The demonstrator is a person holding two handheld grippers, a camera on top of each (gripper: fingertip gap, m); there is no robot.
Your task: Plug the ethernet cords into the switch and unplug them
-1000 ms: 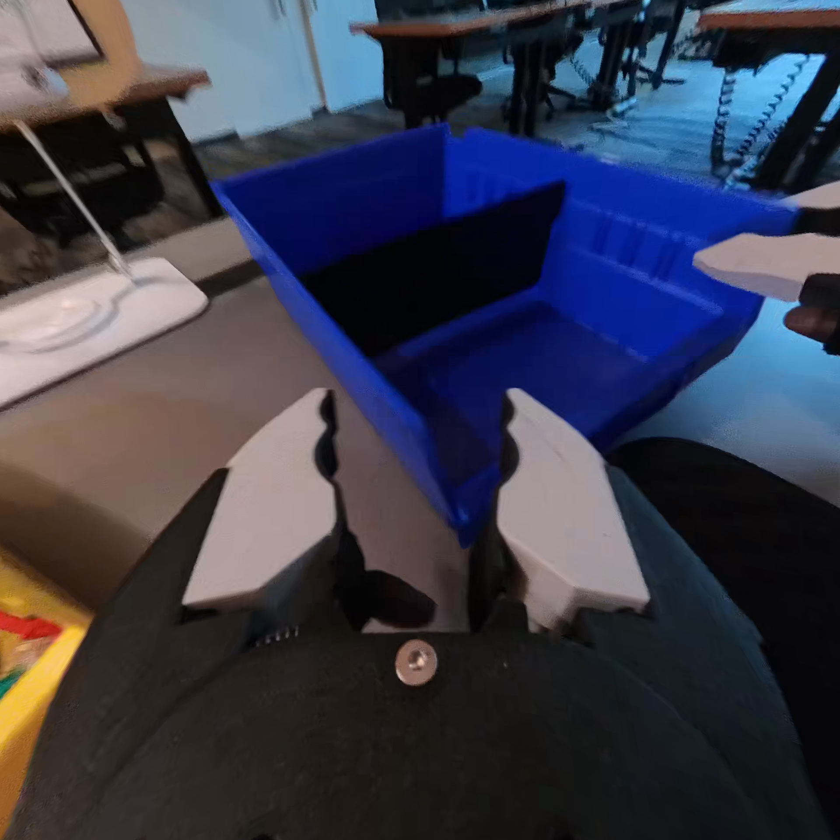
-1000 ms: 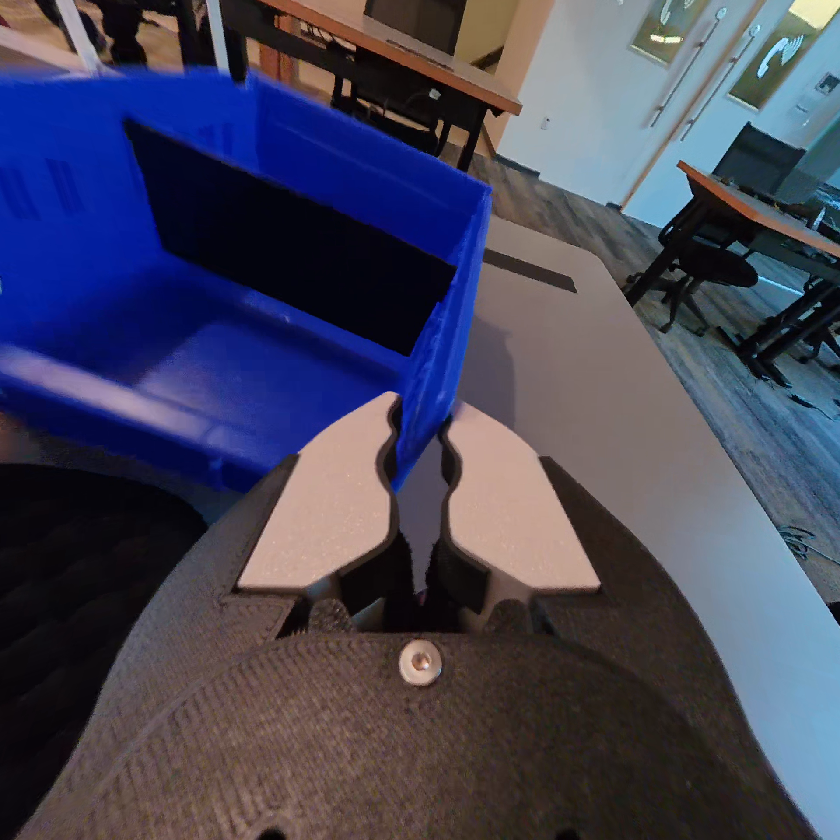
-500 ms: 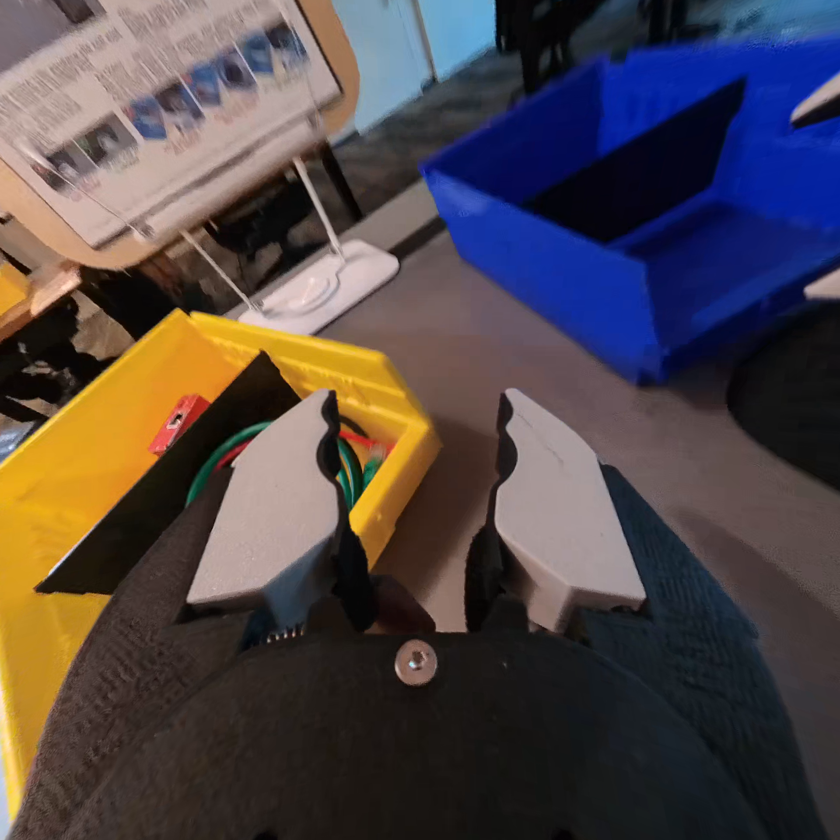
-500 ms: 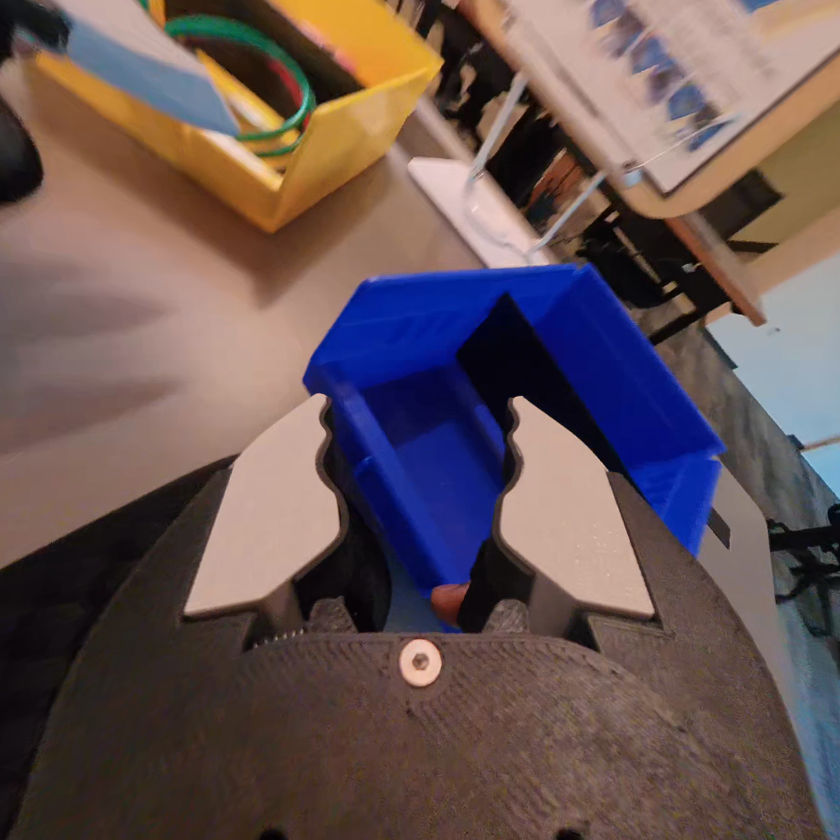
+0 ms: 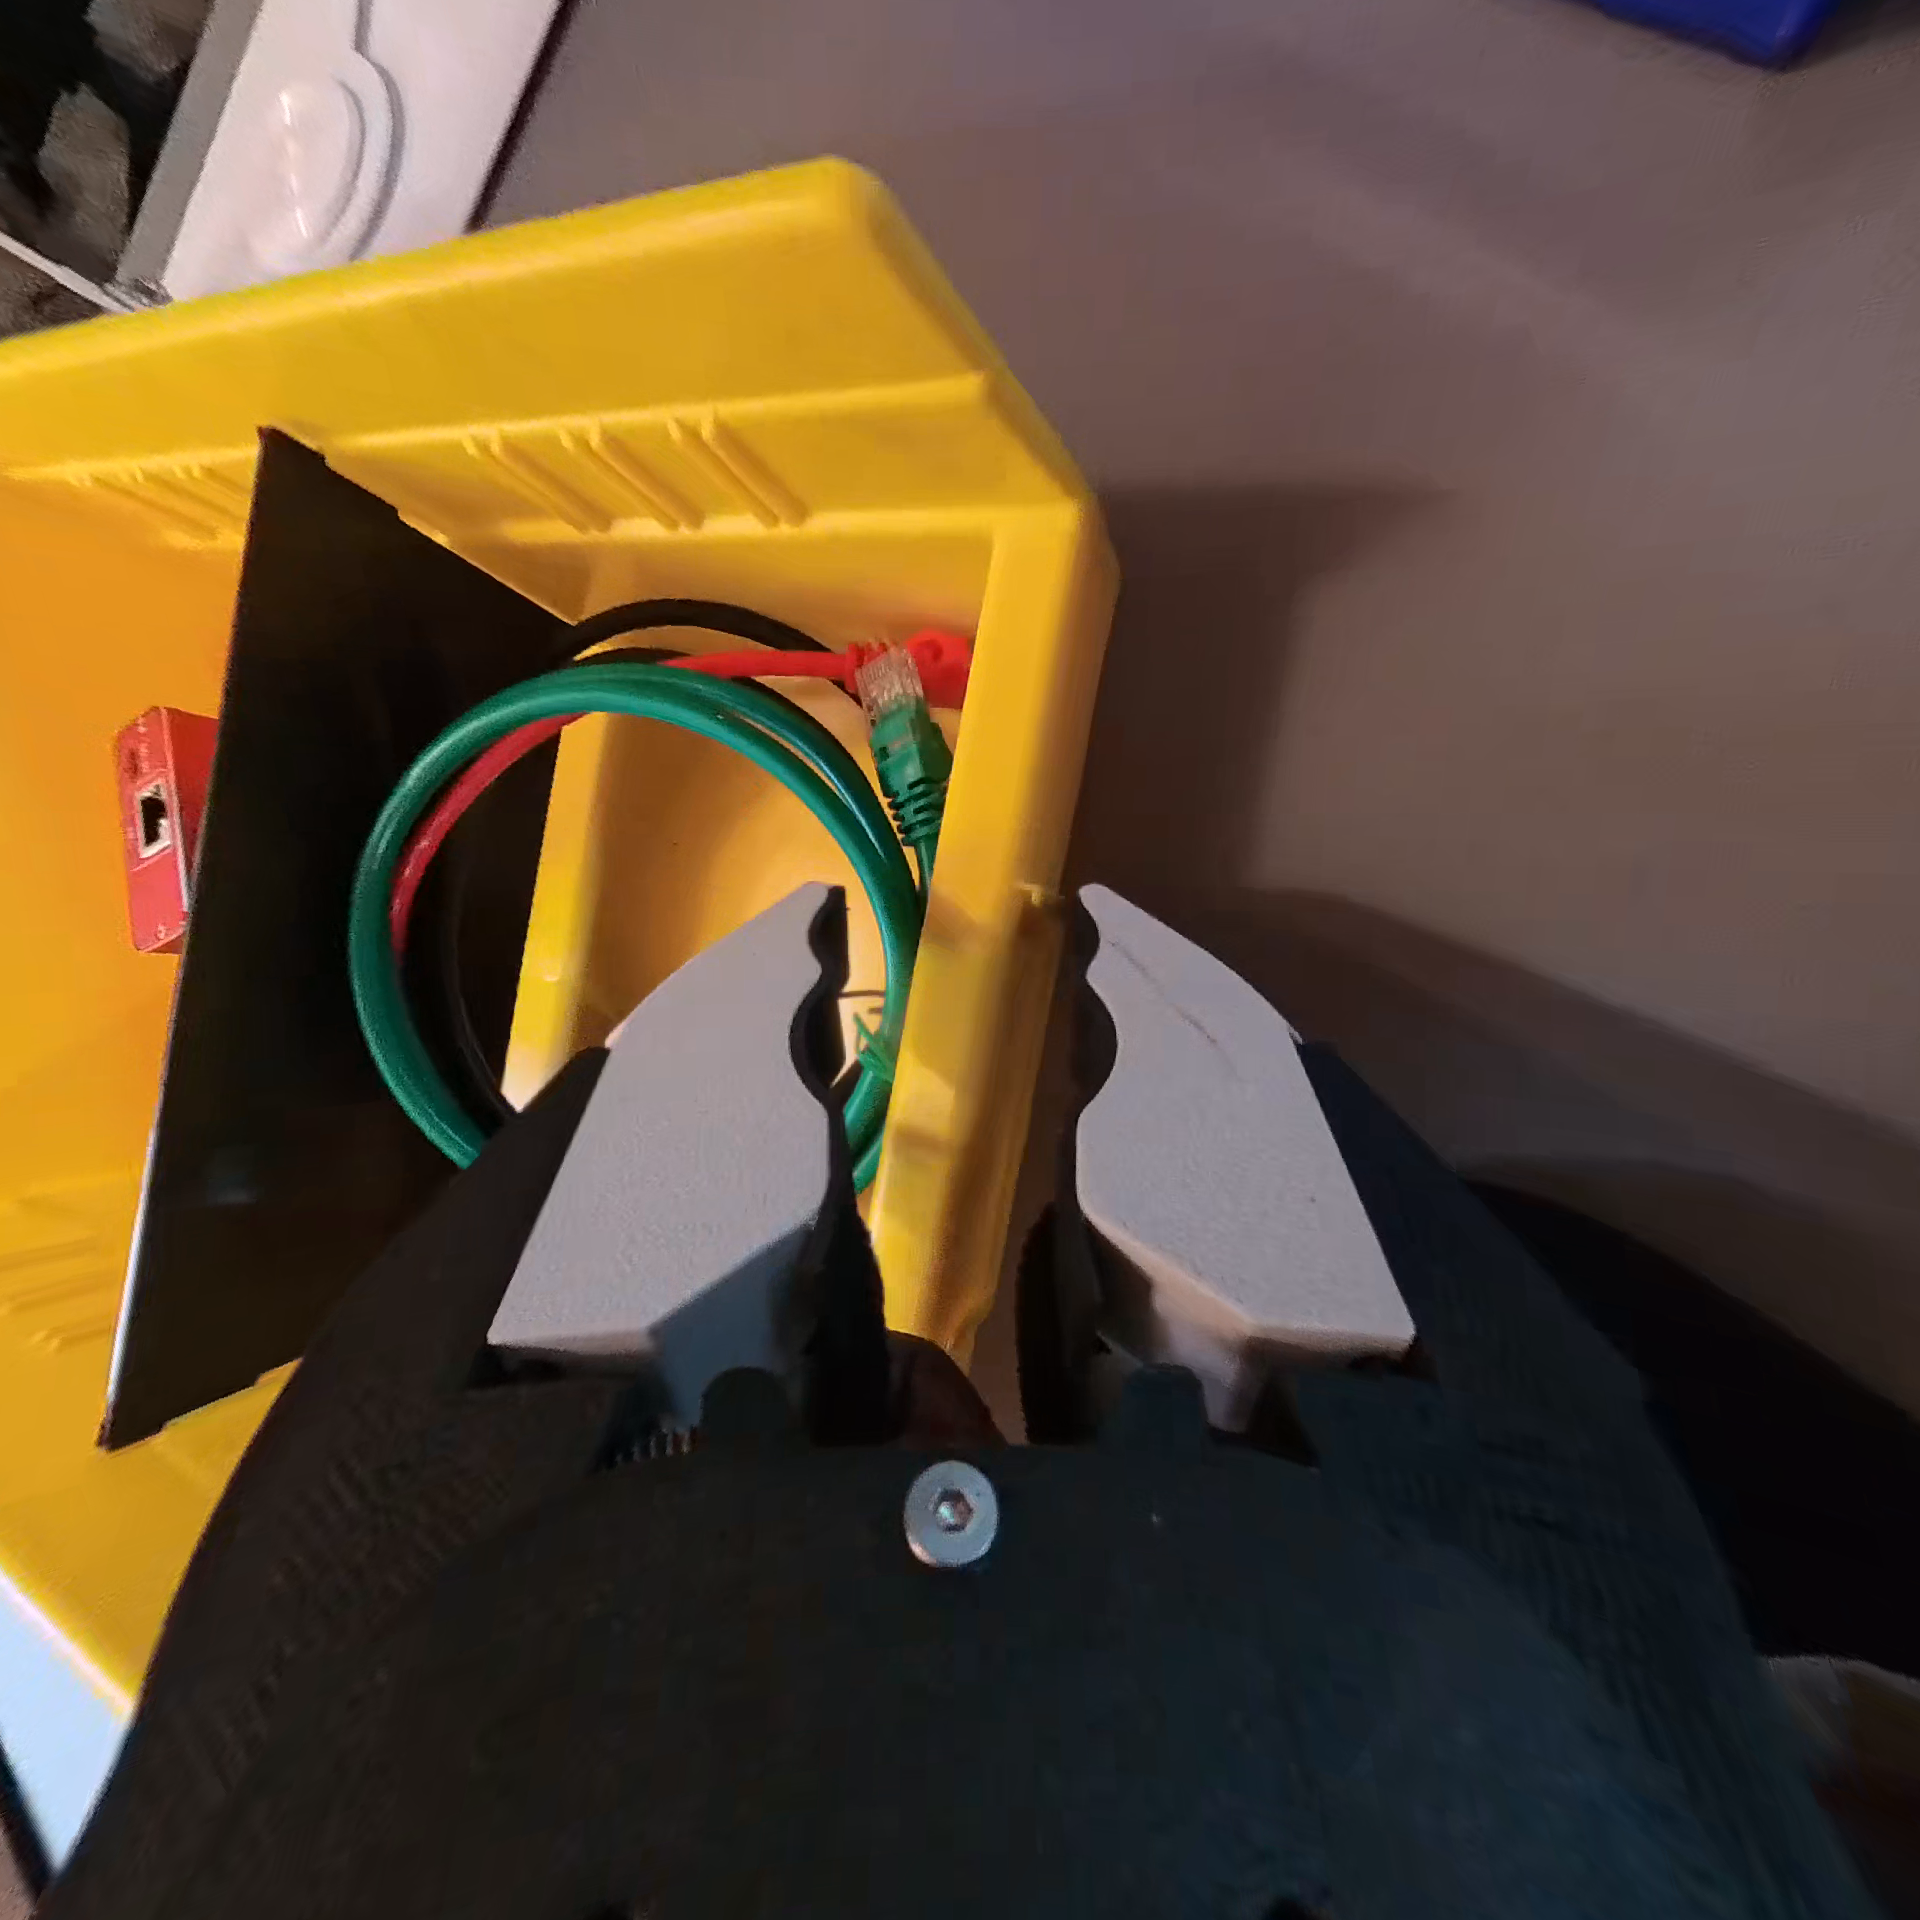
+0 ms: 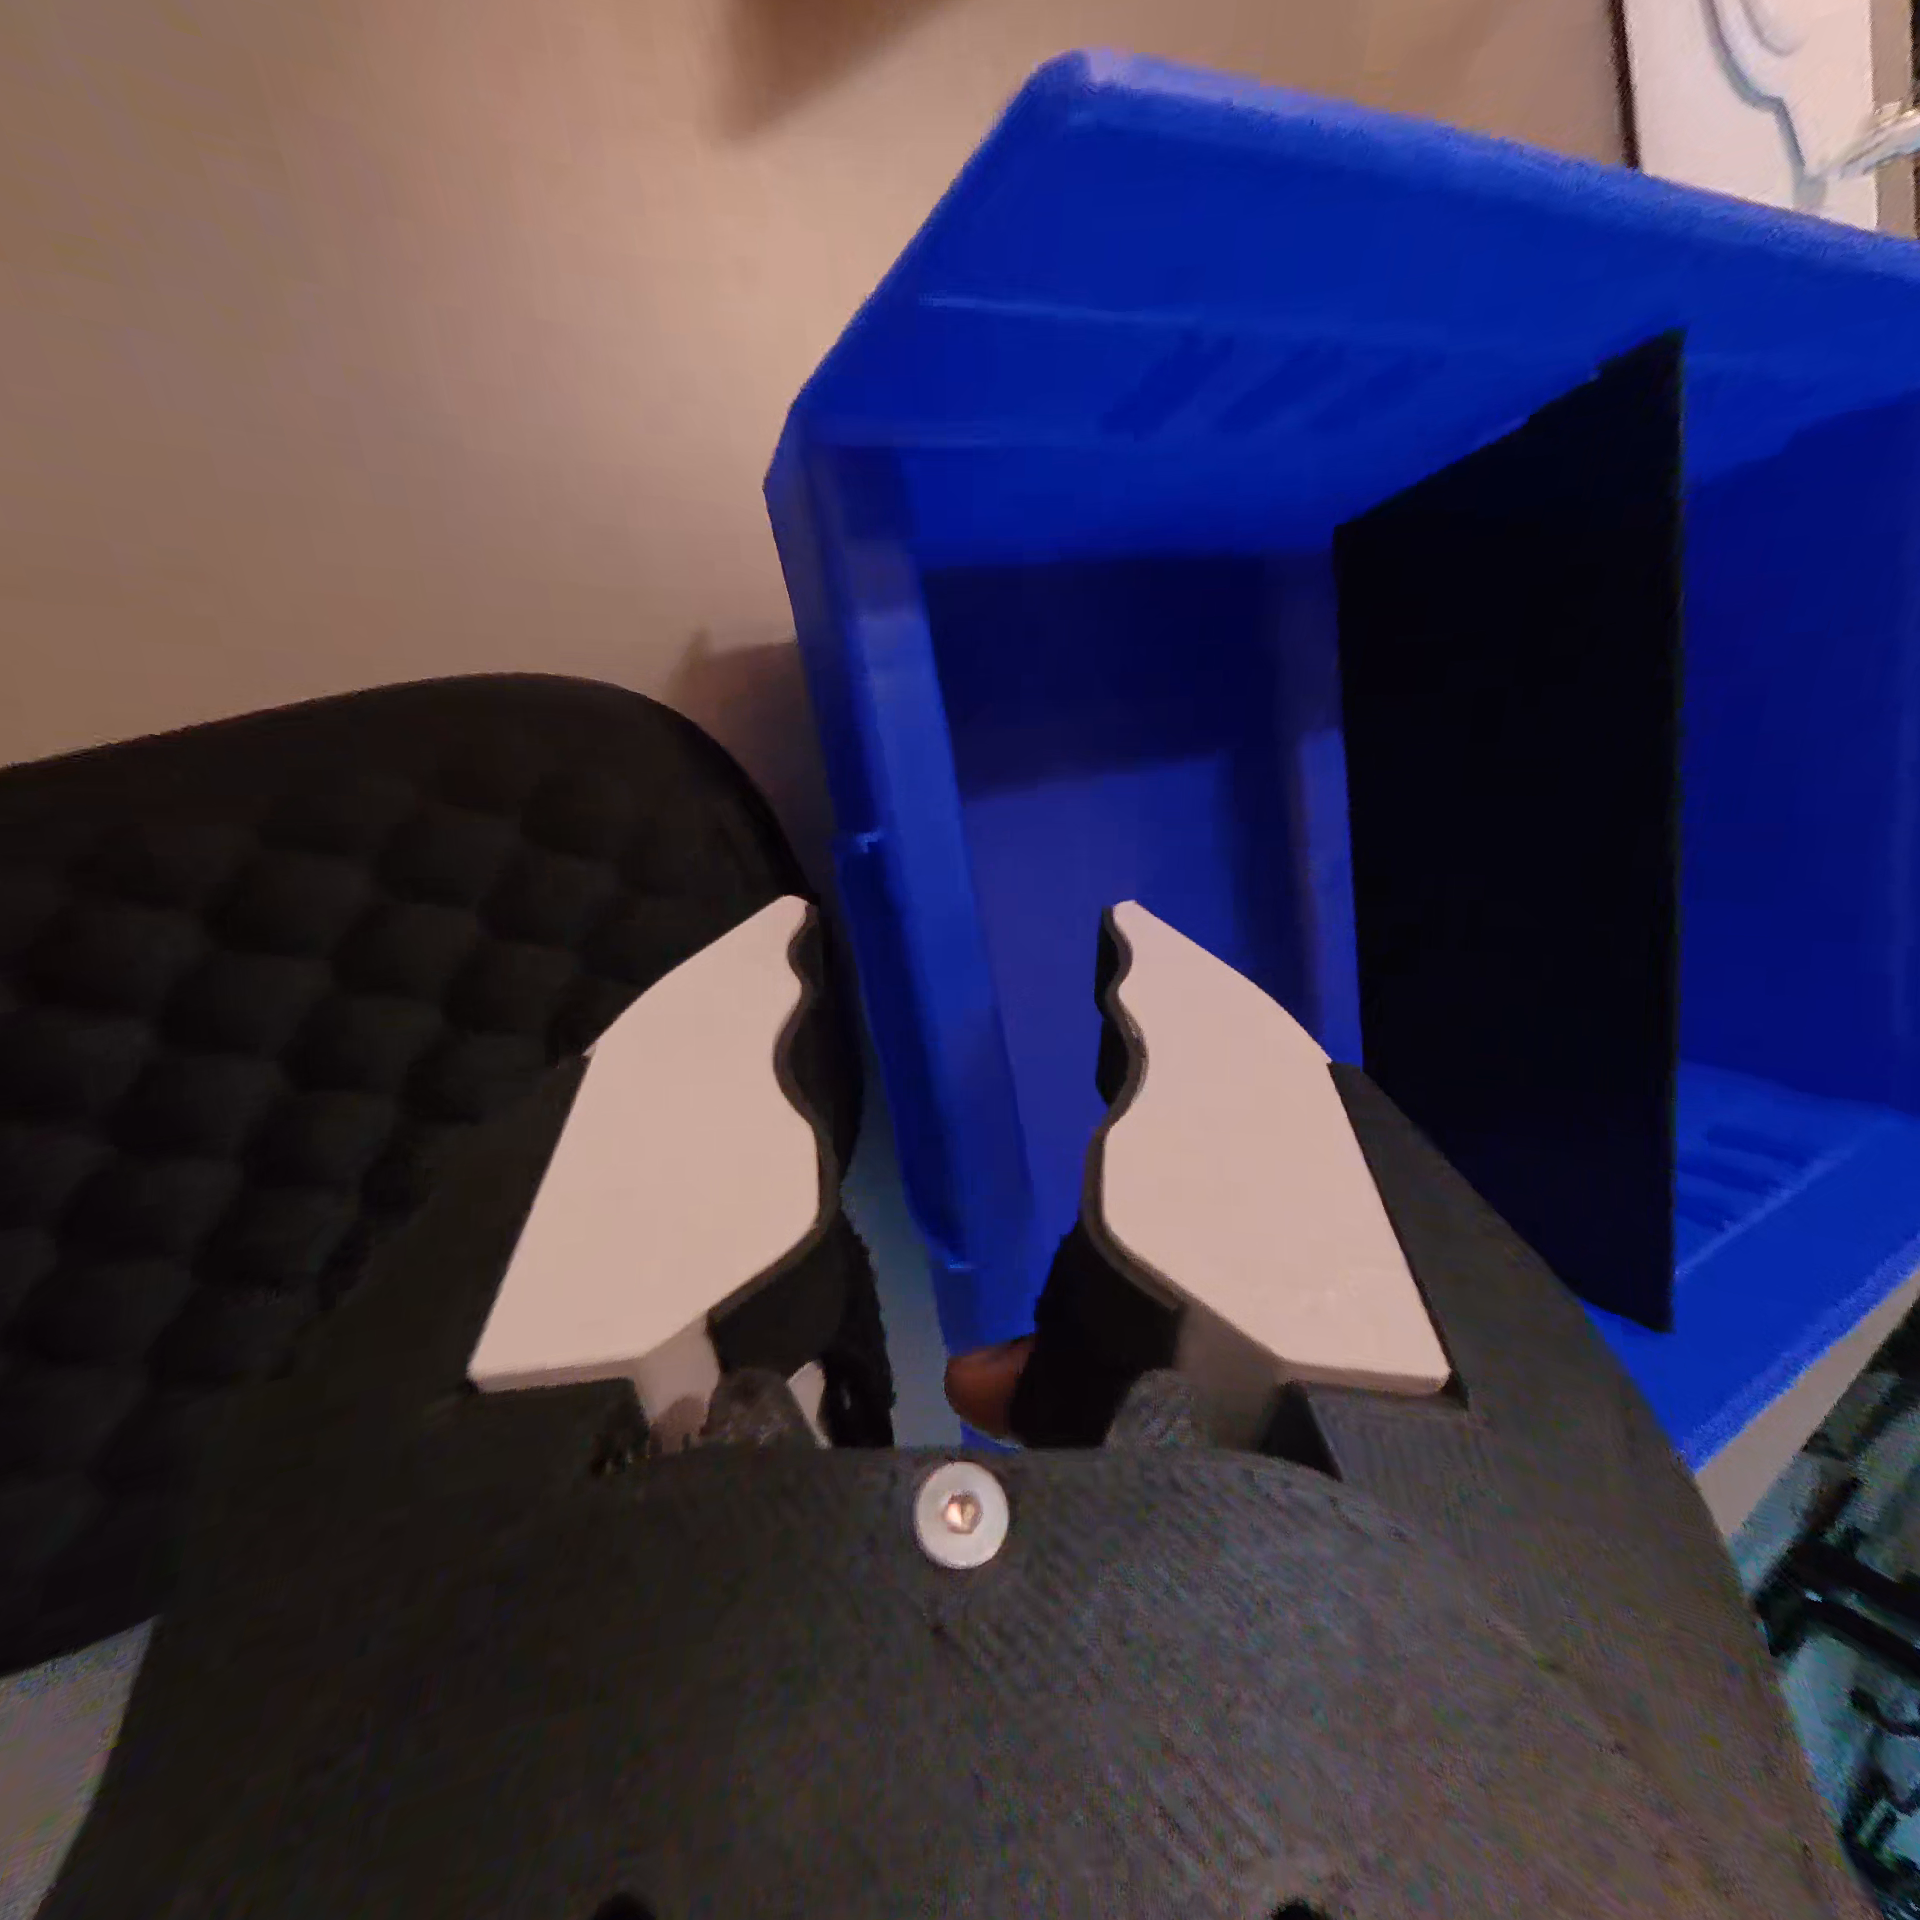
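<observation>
A yellow bin (image 5: 623,343) holds coiled green (image 5: 623,691), red (image 5: 748,665) and black (image 5: 665,613) ethernet cords. Their plugs (image 5: 909,769) lie against the bin's right wall. A red switch (image 5: 156,831) sits in the bin behind a black divider (image 5: 312,935), partly hidden by it. My left gripper (image 5: 956,914) is open, its fingers astride the yellow bin's right wall. My right gripper (image 6: 961,914) is open, its fingers astride the near wall of a blue bin (image 6: 1247,312) that holds nothing I can see.
The blue bin has a black divider (image 6: 1507,831). A black foam mat (image 6: 312,1039) lies left of the blue bin. It also shows in the left wrist view (image 5: 1662,1455). A white stand base (image 5: 312,156) sits behind the yellow bin on the grey table (image 5: 1455,312). My right fingertips sit around 25 cm from my left ones. Measured from the fingertips, the red switch (image 5: 156,831) is 20 cm or so from the left gripper and 40 cm from the right.
My left gripper swung from the blue bin to the yellow bin and now straddles its wall. My right gripper let go of the blue bin's wall and moved along it. Both jaws narrowed a little.
</observation>
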